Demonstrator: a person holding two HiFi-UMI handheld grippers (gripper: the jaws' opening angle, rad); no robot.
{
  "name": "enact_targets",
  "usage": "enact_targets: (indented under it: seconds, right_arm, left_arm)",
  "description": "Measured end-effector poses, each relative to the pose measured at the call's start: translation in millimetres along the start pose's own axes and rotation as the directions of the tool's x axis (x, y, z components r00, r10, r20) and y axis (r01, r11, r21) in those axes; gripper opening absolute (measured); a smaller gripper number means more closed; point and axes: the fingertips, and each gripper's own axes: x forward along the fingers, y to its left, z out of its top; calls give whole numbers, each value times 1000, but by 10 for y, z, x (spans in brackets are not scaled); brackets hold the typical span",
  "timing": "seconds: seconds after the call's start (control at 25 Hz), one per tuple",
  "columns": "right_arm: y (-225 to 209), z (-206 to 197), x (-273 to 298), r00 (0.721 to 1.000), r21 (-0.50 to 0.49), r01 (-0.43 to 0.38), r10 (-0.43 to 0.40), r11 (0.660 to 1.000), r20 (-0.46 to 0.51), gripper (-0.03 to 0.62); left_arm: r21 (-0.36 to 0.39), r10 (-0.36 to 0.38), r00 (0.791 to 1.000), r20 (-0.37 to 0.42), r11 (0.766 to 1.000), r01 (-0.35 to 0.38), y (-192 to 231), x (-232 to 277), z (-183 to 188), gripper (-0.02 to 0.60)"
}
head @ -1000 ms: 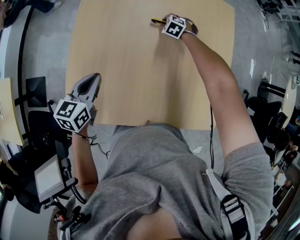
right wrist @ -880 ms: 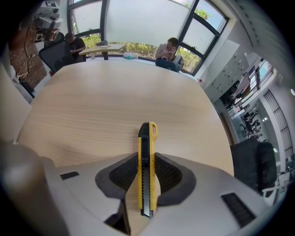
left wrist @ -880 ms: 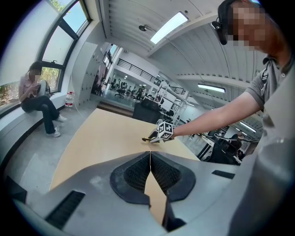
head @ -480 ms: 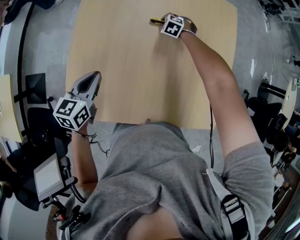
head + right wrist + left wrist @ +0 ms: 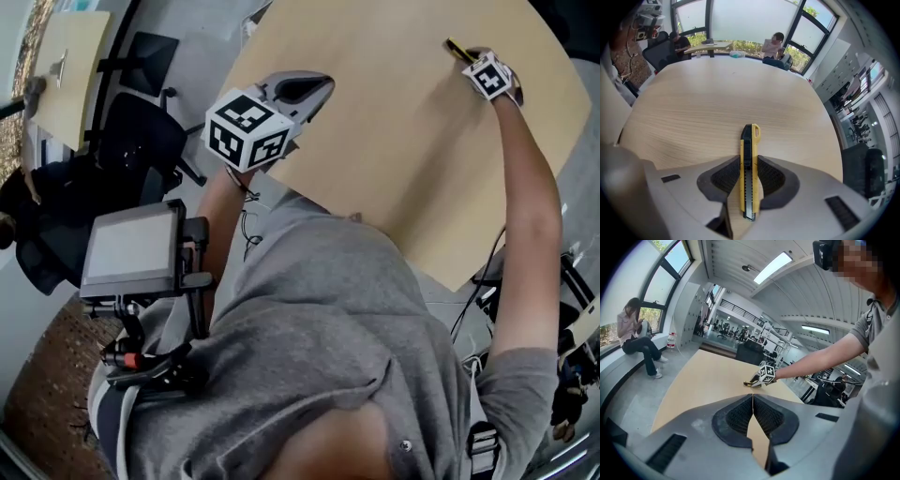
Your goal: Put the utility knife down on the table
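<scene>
Left hand-held gripper point(image 5: 752, 398) raised, slim yellow-and-black utility knife point(image 5: 749, 168), ribbed slider

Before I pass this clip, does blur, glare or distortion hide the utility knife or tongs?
Right gripper view: utility knife sharp between the right tongs, edges fisheye-bent. Left gripper view: shut left tongs crisp, mosaic patch top right. Head view: tilted, knife tiny.

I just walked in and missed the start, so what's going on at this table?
A person has a hand-held gripper in each hand at a wooden table. The right hand-held gripper, reached out across the table, is shut on a yellow utility knife, low by the tabletop and not yet let go. The left hand-held gripper is shut on nothing, near the table's near edge.
</scene>
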Motion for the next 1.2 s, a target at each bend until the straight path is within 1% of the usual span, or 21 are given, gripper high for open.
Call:
enact_targets:
  seconds: [0.08,0.44,0.48,0.6,0.64,0.76,0.88,1.0,1.12,1.2]
  right_arm:
    - [52,76,51,1000,-9,-17,17,1000,12,118]
    - [142,90,97,998,-3,-68,68,998,2,118]
    - [136,93,101,998,-3,-66,67,998,5,118]
    - [26,140,82,999,-11,-16,16,1000,31,118]
    - [8,144,74,999,-8,-10,10,1000,36,118]
    - [7,128,44,999,17,-26,25,1000,41,120]
    - [-5,143,-10,996,90,-50,43,995,78,121]
    - [-51,165,-98,987,210,-75,43,975,153,133]
    - [-165,176,-249,966,355,-88,-7,931,257,137]
    - [-246,186,-375,940,456,-102,-64,884,336,137]
  left_arm:
    - [-5,14,1000,-5,1000,-14,14,-38,-24,8]
    - [-5,19,1000,-8,1000,-19,33,-50,-33,6]
    - [-5,19,1000,-8,1000,-19,34,-47,-35,6]
    - [-5,18,1000,-10,1000,-19,36,-42,-39,8]
    - [-4,18,1000,-10,1000,-18,38,-40,-38,6]
    - [-1,15,1000,-10,1000,-15,35,-31,-30,6]
    - [5,9,1000,-9,1000,-9,21,-18,-14,6]
    - [15,1,1000,-7,1000,-1,2,-1,3,6]
    - [32,-10,1000,-4,999,10,-4,21,33,8]
    - [41,-12,1000,-3,999,13,-7,26,46,8]
